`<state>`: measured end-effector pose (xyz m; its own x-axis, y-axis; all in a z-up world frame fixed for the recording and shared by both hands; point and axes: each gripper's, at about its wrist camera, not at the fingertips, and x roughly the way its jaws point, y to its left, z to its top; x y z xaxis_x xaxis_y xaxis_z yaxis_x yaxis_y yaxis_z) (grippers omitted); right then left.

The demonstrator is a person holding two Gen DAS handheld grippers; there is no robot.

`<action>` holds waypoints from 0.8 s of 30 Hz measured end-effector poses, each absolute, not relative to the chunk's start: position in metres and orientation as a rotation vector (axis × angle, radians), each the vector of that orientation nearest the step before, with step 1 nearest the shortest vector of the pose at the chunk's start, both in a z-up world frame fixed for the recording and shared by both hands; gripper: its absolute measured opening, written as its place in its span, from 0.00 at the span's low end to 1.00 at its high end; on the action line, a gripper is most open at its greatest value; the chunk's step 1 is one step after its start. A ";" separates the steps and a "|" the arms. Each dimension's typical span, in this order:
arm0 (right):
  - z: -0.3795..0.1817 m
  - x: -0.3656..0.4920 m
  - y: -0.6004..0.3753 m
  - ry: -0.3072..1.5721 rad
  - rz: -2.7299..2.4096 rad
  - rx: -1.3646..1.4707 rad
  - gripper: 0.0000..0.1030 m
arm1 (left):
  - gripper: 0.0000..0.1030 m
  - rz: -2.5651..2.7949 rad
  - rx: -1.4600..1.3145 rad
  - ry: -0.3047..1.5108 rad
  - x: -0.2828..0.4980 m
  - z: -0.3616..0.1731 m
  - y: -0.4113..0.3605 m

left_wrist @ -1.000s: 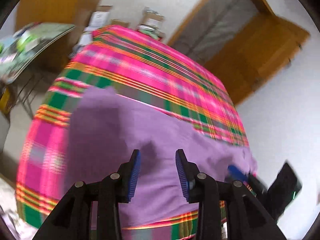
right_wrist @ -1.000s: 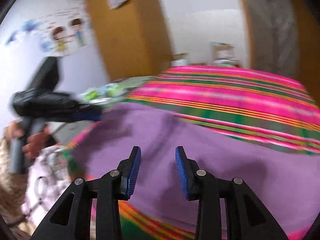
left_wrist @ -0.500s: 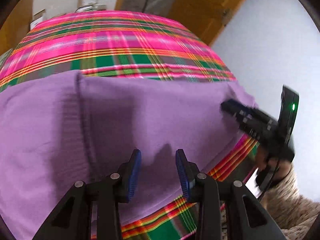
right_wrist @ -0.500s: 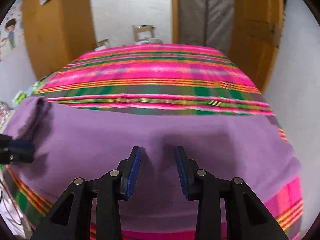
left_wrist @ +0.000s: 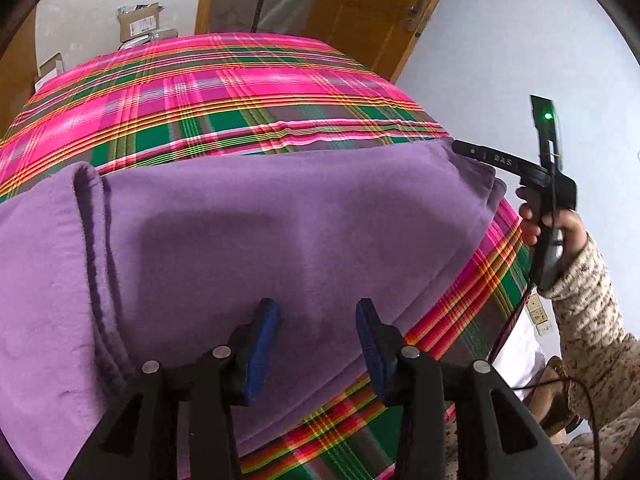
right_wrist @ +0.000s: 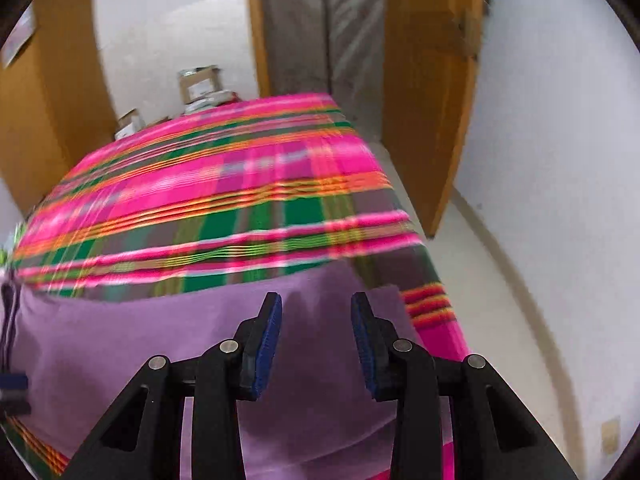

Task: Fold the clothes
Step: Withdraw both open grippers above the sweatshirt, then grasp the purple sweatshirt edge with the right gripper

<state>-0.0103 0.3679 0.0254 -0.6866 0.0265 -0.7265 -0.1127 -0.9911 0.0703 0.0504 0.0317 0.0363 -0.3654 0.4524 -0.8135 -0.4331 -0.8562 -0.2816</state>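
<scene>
bed: wide mattress under a pink, green and orange plaid woven blanket (left_wrist: 224, 92), takes up most of both views; bare plaid shows beyond and to the right of the garment.
garment: large purple soft-knit cloth (left_wrist: 280, 220), spread flat across the near part of the bed; one layer lapped over another, its edge running as a ridge on the left (left_wrist: 92, 248); right corner near the bed's right edge.
left gripper (left_wrist: 316, 332): black frame, blue pads, jaws spread with nothing between, low over the near middle of the cloth.
right gripper (right_wrist: 316, 328): same build, jaws spread and empty, over the cloth's right end near its far-right corner (right_wrist: 384, 296); view is motion-blurred.
person: hand (left_wrist: 560, 224) and speckled knit sleeve on the right gripper's handle, seen from the left wrist.
step: judged as between grasps, both tools placing themselves for a pinch; fits a part-folded piece or a finished fold being checked.
next move: if another fold is due, needs each pad pair closing on an edge or corner, lifted together.
</scene>
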 end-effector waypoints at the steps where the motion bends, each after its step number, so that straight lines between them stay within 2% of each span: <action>1: 0.022 -0.012 0.373 0.186 2.797 -1.222 0.37 | 0.41 2.224 -1.331 -0.019 0.050 0.035 0.032; 4: 0.020 -0.017 0.383 0.223 2.803 -1.222 0.37 | 0.42 2.217 -1.319 0.024 0.051 0.034 0.036; 8: 0.025 -0.026 0.378 0.156 2.845 -1.239 0.37 | 0.43 2.229 -1.321 0.088 0.052 0.035 0.043; 14: 0.021 -0.046 0.373 0.080 2.841 -1.327 0.37 | 0.44 2.225 -1.320 0.086 0.050 0.033 0.044; 15: 0.020 -0.046 0.372 0.070 2.841 -1.336 0.33 | 0.44 2.221 -1.322 0.072 0.049 0.033 0.043; 18: 0.019 -0.044 0.372 0.037 2.836 -1.342 0.09 | 0.44 2.210 -1.327 0.036 0.047 0.032 0.040; 24: 0.037 -0.035 0.381 0.072 2.836 -1.196 0.07 | 0.44 2.204 -1.325 0.049 0.049 0.032 0.042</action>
<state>-0.0355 0.3809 0.0373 -0.6965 0.0400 -0.7164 -0.0761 -0.9969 0.0183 0.0495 0.0415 0.0324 -0.3534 0.4437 -0.8236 -0.4802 -0.8416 -0.2473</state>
